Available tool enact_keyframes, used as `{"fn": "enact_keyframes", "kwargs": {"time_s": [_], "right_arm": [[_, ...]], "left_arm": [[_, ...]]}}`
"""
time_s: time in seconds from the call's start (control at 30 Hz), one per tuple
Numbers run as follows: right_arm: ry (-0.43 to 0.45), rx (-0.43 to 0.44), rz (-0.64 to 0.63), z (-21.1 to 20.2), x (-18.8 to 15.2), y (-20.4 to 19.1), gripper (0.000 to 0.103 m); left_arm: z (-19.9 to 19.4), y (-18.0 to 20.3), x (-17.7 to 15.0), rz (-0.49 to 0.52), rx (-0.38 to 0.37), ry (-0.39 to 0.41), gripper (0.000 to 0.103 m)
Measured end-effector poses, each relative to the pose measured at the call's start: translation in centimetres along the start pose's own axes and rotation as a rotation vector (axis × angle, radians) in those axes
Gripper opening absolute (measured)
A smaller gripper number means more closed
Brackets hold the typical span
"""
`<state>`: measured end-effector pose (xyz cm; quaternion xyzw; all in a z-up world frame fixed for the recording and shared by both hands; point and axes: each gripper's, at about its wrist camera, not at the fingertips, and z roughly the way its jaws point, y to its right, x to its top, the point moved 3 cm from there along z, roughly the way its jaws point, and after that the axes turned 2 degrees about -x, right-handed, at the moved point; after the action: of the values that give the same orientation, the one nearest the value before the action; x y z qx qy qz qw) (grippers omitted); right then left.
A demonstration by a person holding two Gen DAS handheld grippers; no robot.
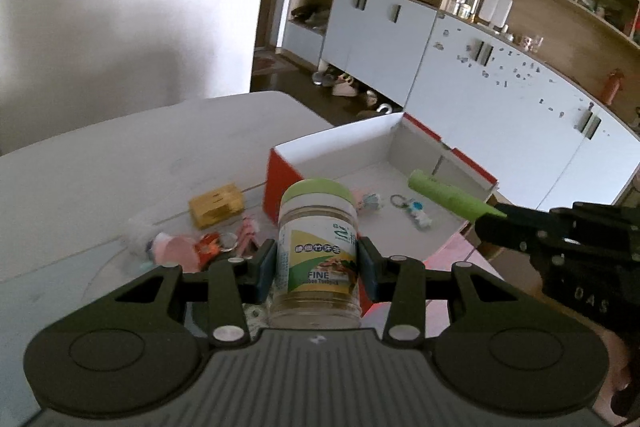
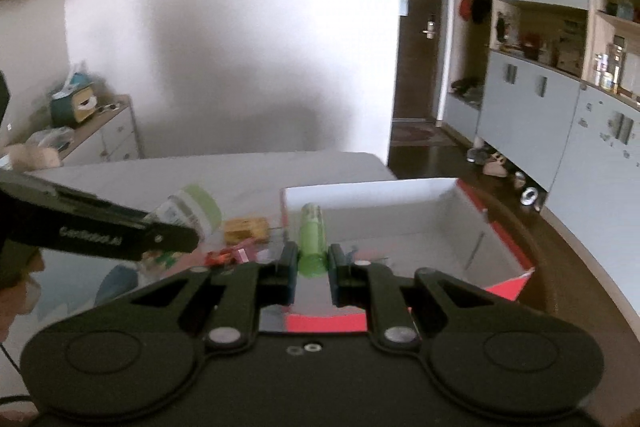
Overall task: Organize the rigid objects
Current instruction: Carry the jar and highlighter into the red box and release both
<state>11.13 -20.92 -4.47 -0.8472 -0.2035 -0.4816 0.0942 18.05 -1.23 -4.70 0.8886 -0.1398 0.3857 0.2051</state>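
My left gripper is shut on a clear toothpick jar with a green lid, held upright above the table. My right gripper is shut on a slim green tube that sticks out forward over the white box's near wall. In the left wrist view the right gripper comes in from the right with the green tube over the red-and-white box. In the right wrist view the left gripper and the toothpick jar hang at the left. A small keychain figure lies inside the box.
A yellow block and a heap of small pink and orange toys lie on the white table left of the box. White cabinets and cluttered shelves line the right side. A low dresser stands at the far left wall.
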Motion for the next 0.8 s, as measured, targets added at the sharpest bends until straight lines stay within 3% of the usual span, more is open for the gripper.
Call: {"fn": "enact_keyframes", "kwargs": {"time_s": [0.43, 0.8], "right_arm": [[-0.032, 0.027, 0.023, 4.1, 0.2, 8.2, 0.015], [-0.128, 0.101, -0.017, 10.9, -0.1, 14.7, 0.015]], "left_arm": [[5.5, 5.5, 1.4, 0.03, 0.0, -0.061, 0.042], [14.9, 9.7, 3.1, -0.009, 0.081, -0.168, 0.042]]}}
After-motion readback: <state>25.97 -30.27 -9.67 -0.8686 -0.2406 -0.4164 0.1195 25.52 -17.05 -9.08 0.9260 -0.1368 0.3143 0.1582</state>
